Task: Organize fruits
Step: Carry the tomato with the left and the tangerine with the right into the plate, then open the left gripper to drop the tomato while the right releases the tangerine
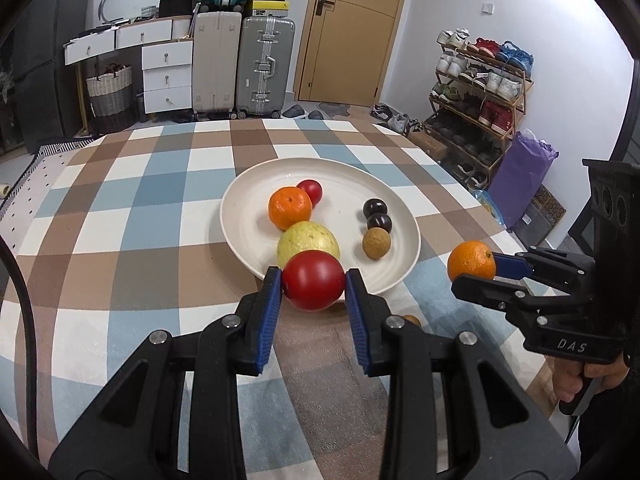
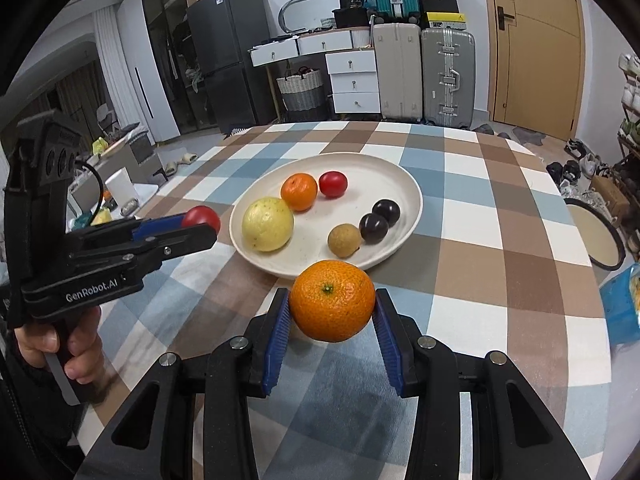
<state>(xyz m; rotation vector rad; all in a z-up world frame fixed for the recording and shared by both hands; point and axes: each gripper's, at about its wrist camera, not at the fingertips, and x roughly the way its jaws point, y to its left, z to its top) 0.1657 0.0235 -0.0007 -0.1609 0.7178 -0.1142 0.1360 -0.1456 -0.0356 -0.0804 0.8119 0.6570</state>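
While the left hand-held gripper point(image 1: 313, 282) clamps a tomato point(image 1: 313, 280), the right hand-held gripper point(image 2: 331, 306) grips an orange point(image 2: 332, 300); plate point(image 1: 240, 216) ahead.

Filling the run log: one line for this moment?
left gripper: holds tomato | right gripper: holds orange | plate: six fruits

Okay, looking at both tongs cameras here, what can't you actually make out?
- Left wrist view: a small brown fruit on the table, mostly hidden behind the left tongs.
- Both views: whether the held red tomato and orange are above the white plate or short of it.
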